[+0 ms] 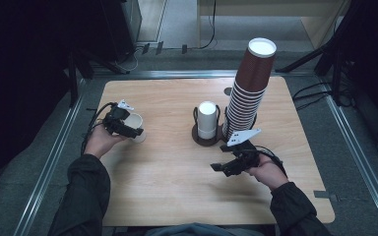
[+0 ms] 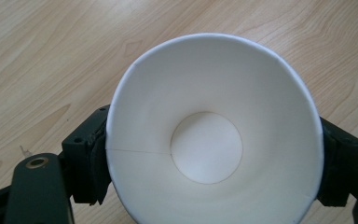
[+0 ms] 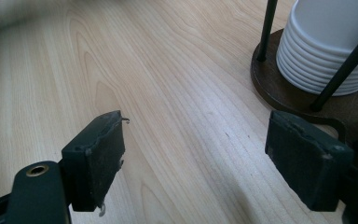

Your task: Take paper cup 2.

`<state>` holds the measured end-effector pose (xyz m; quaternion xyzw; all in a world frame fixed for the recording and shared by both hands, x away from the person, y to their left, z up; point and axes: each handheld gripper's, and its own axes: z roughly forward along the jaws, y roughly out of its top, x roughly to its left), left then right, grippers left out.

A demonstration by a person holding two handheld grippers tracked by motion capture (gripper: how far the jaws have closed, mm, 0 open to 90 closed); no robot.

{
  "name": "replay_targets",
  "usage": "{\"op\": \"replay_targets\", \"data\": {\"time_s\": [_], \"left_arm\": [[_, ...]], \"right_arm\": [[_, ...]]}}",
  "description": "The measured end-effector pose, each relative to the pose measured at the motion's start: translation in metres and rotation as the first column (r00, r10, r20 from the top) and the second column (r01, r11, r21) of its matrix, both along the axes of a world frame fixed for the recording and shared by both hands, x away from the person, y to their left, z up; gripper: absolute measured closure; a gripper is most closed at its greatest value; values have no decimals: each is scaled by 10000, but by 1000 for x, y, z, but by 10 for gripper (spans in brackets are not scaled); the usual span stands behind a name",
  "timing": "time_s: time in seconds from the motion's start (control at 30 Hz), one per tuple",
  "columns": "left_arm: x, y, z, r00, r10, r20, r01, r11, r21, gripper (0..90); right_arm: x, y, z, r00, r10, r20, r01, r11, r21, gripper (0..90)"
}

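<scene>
Left gripper view: paper cup (image 2: 214, 140) between left gripper (image 2: 214, 163) jaws, contact unclear, base cut off. Right gripper (image 3: 196, 158) agape near wooden cup stand (image 3: 284, 93).

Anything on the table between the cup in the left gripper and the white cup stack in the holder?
No, just bare wooden table between the paper cup and the white cup stack, seen in the high view.

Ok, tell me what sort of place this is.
Probably a lab or recording setup, not a café: a bare wooden table ringed by metal rails, loose cables on the floor, and stacked paper cups in a holder as props.
</scene>
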<state>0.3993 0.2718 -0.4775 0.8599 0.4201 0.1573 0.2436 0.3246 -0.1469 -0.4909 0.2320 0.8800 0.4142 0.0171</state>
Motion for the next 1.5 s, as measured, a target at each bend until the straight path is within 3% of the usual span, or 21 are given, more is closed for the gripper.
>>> {"op": "replay_targets", "data": {"time_s": [0.1,0.27,0.43,0.63,0.8,1.0,1.1,1.23,1.43,1.5], "left_arm": [[1,1,-1,9998,3,-174,-6,9998,-200,150],[2,4,1,9993,268,-278,-284,9978,-606,24],[0,7,6,9992,351,-198,-370,9943,-999,17],[-3,18,18,9984,558,-74,-562,9823,-1786,10],[-11,22,31,9983,554,187,-502,9762,-2109,11],[-22,19,43,9987,256,429,-147,9713,-2372,13],[-27,13,47,9992,-5,397,97,9726,-2324,13],[-33,2,54,9985,-332,443,434,9664,-2534,13],[-37,-18,58,9948,-970,316,1018,9662,-2369,14],[-40,-26,59,9927,-1171,284,1205,9629,-2413,14]], "right_arm": [[0,0,0,10000,-19,-16,19,10000,2,197],[1,0,0,10000,-6,-31,6,10000,16,196],[1,0,-1,10000,11,-56,-10,10000,26,196],[1,-3,1,10000,-41,-77,42,9999,117,195],[3,-7,4,9998,175,-128,-169,9989,431,160],[4,-16,10,9999,-139,-43,141,9978,643,154],[6,-17,12,9994,-348,23,347,9987,375,137],[6,-18,16,10000,-34,5,34,9992,387,136],[3,-18,24,9995,-4,314,-19,9974,725,137],[2,-19,26,9994,7,344,-34,9969,782,138]]}}
